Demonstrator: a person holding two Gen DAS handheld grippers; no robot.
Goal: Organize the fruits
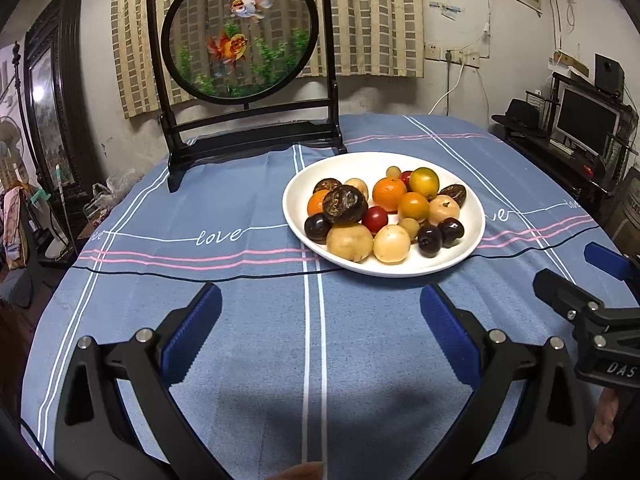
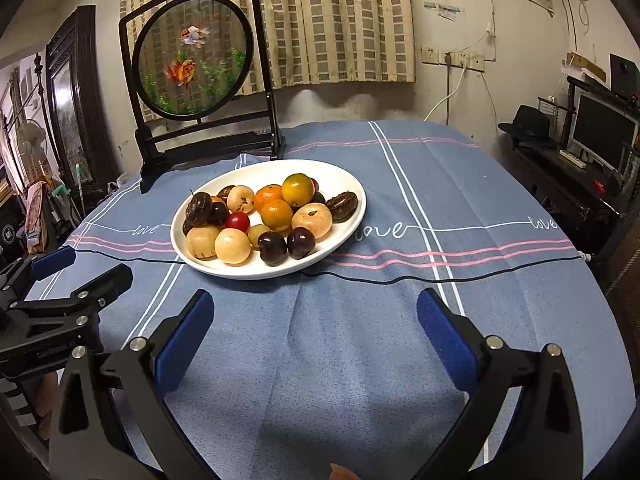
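Left wrist view, left gripper point(image 1: 320, 312) spread wide over blue tablecloth point(image 1: 248, 360), holding nothing, white plate point(image 1: 294, 200) of fruit beyond, goldfish screen point(image 1: 240, 36) behind, right wrist view, right gripper point(image 2: 314, 316) likewise released, plate sits left of centre.

Bare blue striped tablecloth point(image 1: 248, 332) lies open in front of the white oval plate of fruit point(image 1: 384, 266); behind the plate, the black-framed round goldfish screen point(image 1: 240, 36) blocks passage.
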